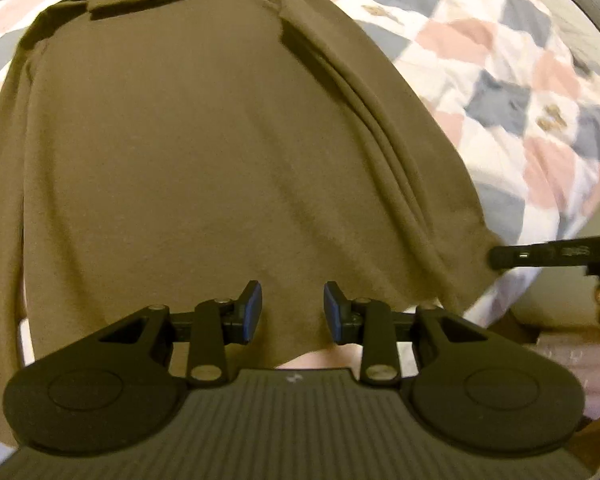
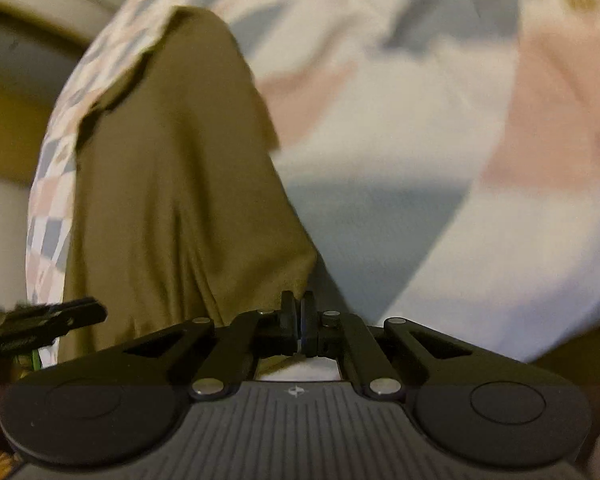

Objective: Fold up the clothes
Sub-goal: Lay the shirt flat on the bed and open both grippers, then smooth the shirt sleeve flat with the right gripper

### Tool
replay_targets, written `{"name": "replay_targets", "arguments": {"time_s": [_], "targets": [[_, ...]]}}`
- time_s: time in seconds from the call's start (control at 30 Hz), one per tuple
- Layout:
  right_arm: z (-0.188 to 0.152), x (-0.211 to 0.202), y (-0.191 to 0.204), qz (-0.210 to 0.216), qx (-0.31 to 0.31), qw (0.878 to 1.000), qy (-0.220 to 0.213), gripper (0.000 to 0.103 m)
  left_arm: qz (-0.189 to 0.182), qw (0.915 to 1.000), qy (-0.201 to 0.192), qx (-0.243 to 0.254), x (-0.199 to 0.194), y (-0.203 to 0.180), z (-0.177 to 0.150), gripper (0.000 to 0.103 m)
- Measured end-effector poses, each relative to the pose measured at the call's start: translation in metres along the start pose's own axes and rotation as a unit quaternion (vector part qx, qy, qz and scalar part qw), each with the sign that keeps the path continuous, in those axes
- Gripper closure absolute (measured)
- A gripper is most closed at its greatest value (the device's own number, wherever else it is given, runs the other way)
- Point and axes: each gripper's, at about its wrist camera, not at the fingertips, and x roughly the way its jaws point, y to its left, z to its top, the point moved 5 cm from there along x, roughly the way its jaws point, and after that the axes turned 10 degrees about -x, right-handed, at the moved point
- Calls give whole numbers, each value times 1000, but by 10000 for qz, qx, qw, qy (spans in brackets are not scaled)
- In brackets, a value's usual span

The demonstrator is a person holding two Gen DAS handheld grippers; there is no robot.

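The olive-brown shirt [image 1: 204,152] lies spread on a bed with a checkered bedsheet [image 1: 512,80] of pink, grey-blue and white patches. Its collar end points to the far side of the bed and its hem reaches the near edge, where it hangs a little over. At the far left of the garment, a small folded part sits close to the collar. Along the right side of the shirt the cloth is gathered in long folds that run from the shoulder down to the near right corner.

The left gripper [image 1: 293,308] hovers above the hem near the middle of the near edge. Its two blue-padded fingers [image 1: 253,306] stand apart with a clear gap, and nothing is between them.

Further to the right, the right gripper [image 2: 299,322] has its fingers pressed together on the near right corner of the shirt, with the cloth pinched between the pads. In the left wrist view this same gripper comes in from the right border and meets the corner of the fabric. The bedsheet in the right wrist view is blurred.
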Motion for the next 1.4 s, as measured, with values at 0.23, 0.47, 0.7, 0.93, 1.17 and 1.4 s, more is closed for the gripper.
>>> {"name": "replay_targets", "arguments": {"time_s": [0.23, 0.47, 0.7, 0.93, 1.17, 1.4], "targets": [[93, -98, -39, -450, -1113, 9917, -464, 101, -198, 9989, -252, -356, -4, -48, 24, 75], [154, -119, -102, -1444, -1357, 9776, -712, 101, -121, 9998, 125, -9, 29, -89, 17, 71], [193, -166, -95, -1133, -1611, 9644, -1767, 102, 254, 9969, 690, 295, 65, -106, -5, 71], [181, -134, -117, -1236, -1657, 9743, -894, 102, 276, 9960, 840, 145, 70, -100, -9, 71], [147, -66, -199, -1785, -297, 9828, 376, 67, 358, 9954, 878, 126, 68, -99, -4, 69], [142, -77, -182, -1622, -1434, 9762, 141, 54, 338, 9947, 942, 221, 73, -104, 0, 68]]}}
